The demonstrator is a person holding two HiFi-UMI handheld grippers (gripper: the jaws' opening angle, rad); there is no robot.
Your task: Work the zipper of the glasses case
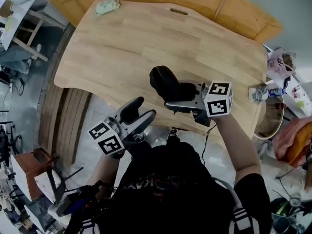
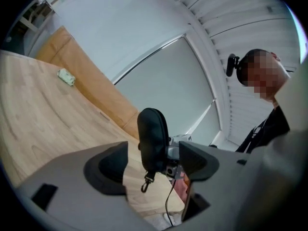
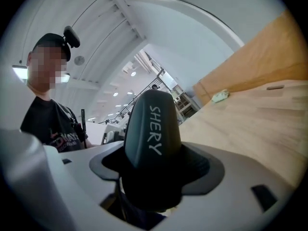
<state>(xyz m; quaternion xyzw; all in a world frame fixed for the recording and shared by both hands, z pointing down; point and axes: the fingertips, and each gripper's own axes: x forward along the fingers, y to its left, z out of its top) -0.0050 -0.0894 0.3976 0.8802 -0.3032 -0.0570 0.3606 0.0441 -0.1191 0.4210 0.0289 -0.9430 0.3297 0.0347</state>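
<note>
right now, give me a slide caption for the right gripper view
Right claw shut on an upright dark glasses case printed SHERY, with the wooden table beyond it.

I count one case (image 1: 165, 84) and one table (image 1: 146, 38). There are two grippers, the left gripper (image 1: 140, 112) and the right gripper (image 1: 171, 97). I also see one pale packet (image 1: 107, 6) and one person (image 1: 175, 189).

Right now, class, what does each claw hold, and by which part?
The right claw grips the black oval glasses case by one end; the left claw is open and empty.
</note>
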